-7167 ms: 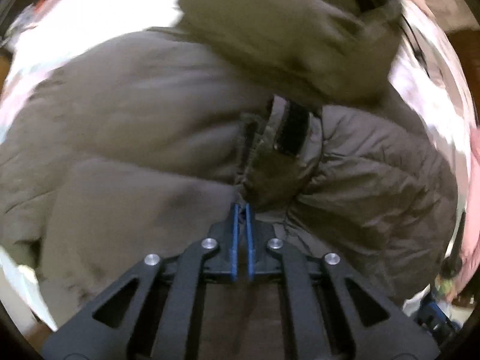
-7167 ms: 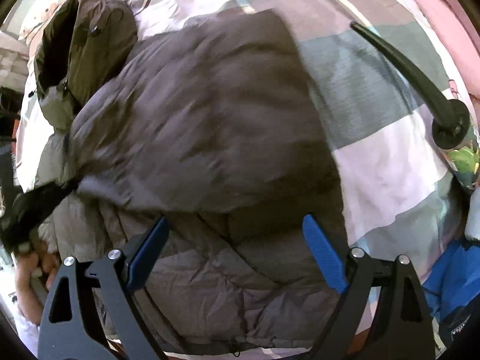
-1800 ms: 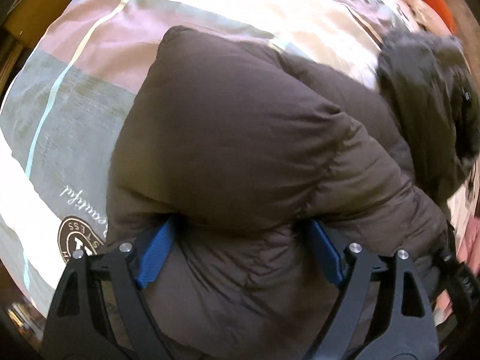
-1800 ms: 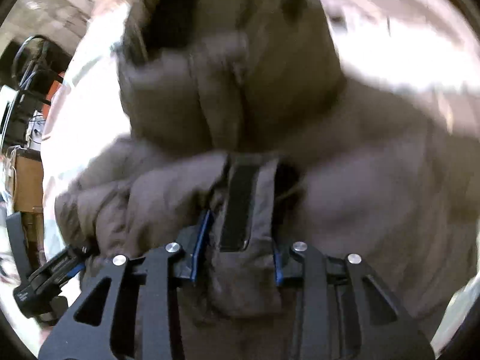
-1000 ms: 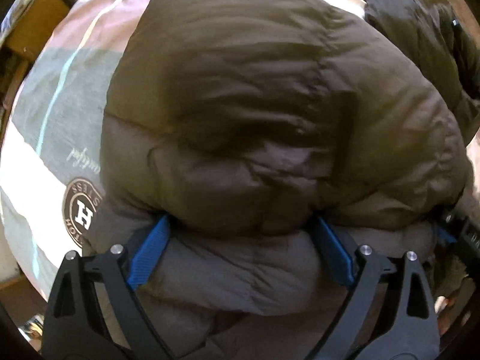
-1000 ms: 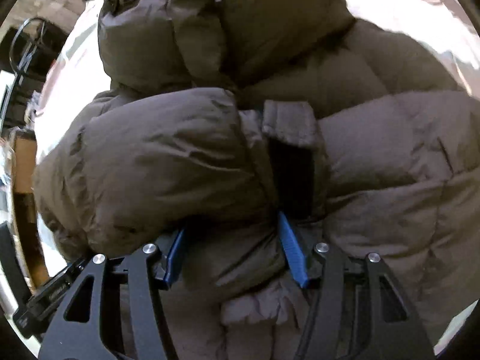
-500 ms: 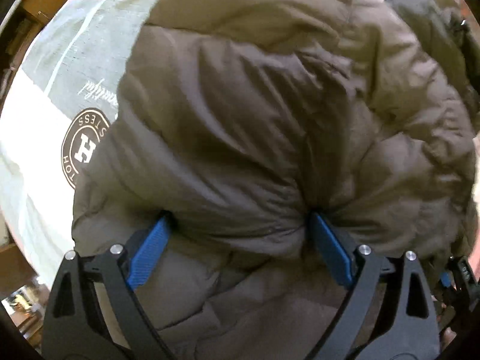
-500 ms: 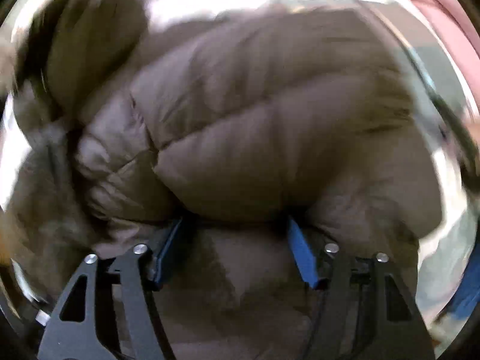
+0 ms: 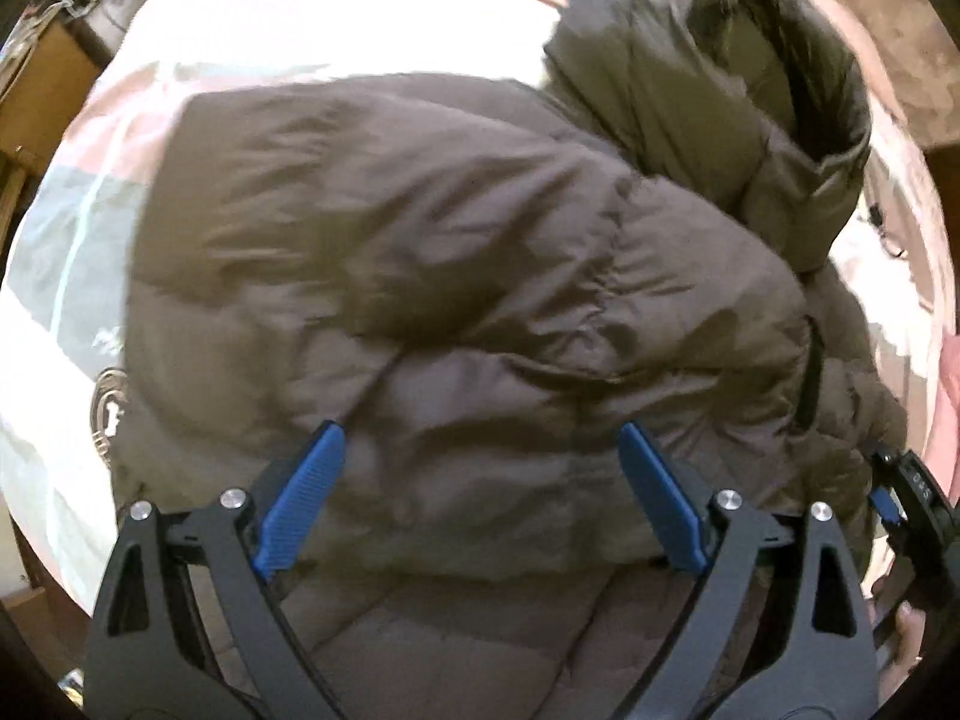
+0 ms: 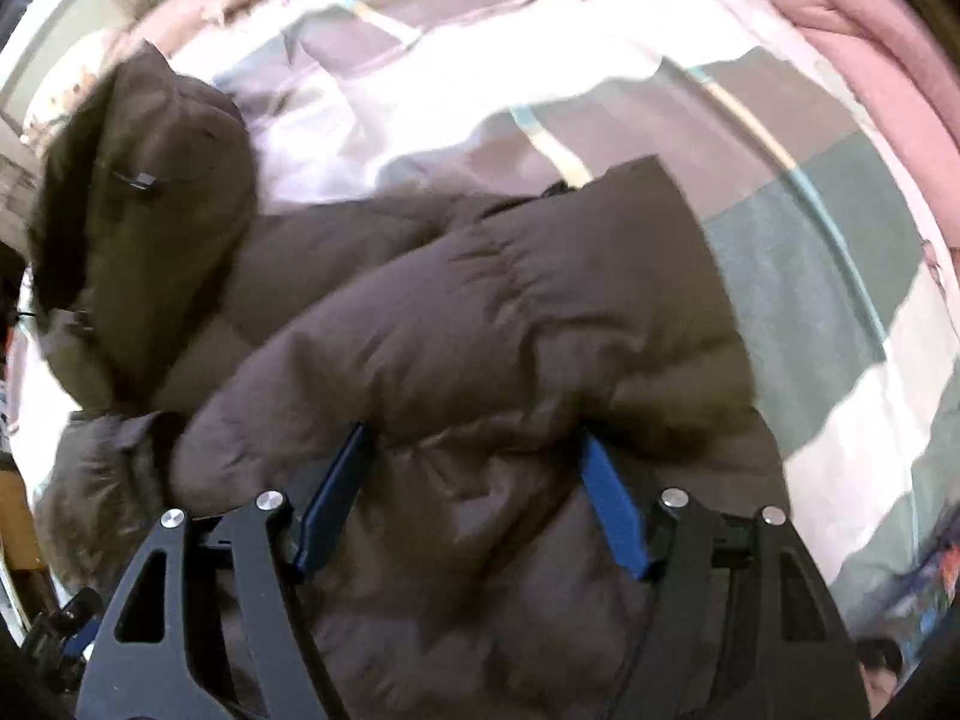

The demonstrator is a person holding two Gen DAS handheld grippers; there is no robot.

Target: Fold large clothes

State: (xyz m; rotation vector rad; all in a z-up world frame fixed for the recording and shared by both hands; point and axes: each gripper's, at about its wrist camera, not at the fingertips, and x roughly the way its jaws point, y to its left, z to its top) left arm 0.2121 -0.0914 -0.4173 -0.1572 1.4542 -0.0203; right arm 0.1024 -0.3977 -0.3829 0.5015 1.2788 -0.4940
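A big brown puffer jacket (image 9: 456, 276) lies bundled on the bed, and it fills both views. Quilted, glossy shell, fat padded channels, creased all over with soft wrinkles. The hood (image 9: 738, 96) sits at the far end, olive-brown, bulging open with a dark lining inside; in the right wrist view the hood (image 10: 144, 228) sprawls to the upper left with a small dark tab on its side.

Left gripper (image 9: 480, 495) hovers low over the near part of the jacket, jaws spread wide, and between the ribbed blue pads (image 9: 300, 504) there is only the puffed fabric underneath — nothing pinched. Off at the right edge of that view, the other gripper's black body and a bit of a hand are just visible.

Right gripper (image 10: 474, 495) is down in the folds, jaws parted wide, a thick roll of the quilted fabric bulging up between the blue pads (image 10: 612, 510). Whether those pads are pressing the roll, I cannot tell; the fabric hides their tips.

Under it all, the bedsheet (image 10: 810, 252): smooth cotton in broad blocks of grey-green, mauve and white with thin pale stripes. A pink quilt (image 10: 870, 60), soft and rounded, lies rolled along the far right edge of the bed.
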